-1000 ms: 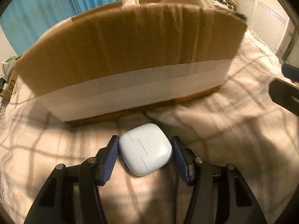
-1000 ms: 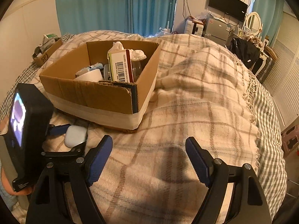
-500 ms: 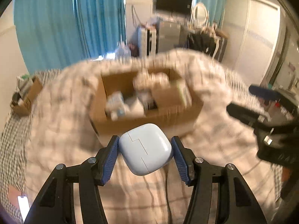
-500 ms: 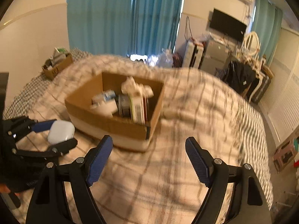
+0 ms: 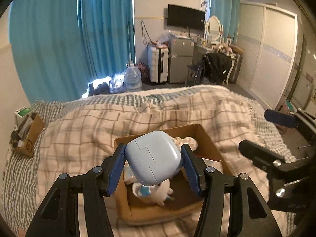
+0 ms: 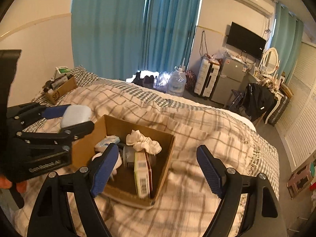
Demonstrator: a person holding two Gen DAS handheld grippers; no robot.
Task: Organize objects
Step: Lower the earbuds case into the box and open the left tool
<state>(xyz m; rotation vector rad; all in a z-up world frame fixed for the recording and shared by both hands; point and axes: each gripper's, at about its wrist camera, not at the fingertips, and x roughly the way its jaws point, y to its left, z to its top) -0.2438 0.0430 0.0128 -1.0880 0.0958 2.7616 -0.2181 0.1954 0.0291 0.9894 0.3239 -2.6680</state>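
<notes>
Lifted since a second ago: pale blue earbud case, then low on the blanket in front of the cardboard box, now high above the box's open top. Left gripper clamped on the case, blue pads pressed to both of its sides. Right gripper spread wide, nothing between its fingers, hovering over the near right corner of the box. Inside the box: white crumpled cloth, an upright barcoded carton, a white plush toy. Plaid blanket underneath; a smaller box far left on the bed.
</notes>
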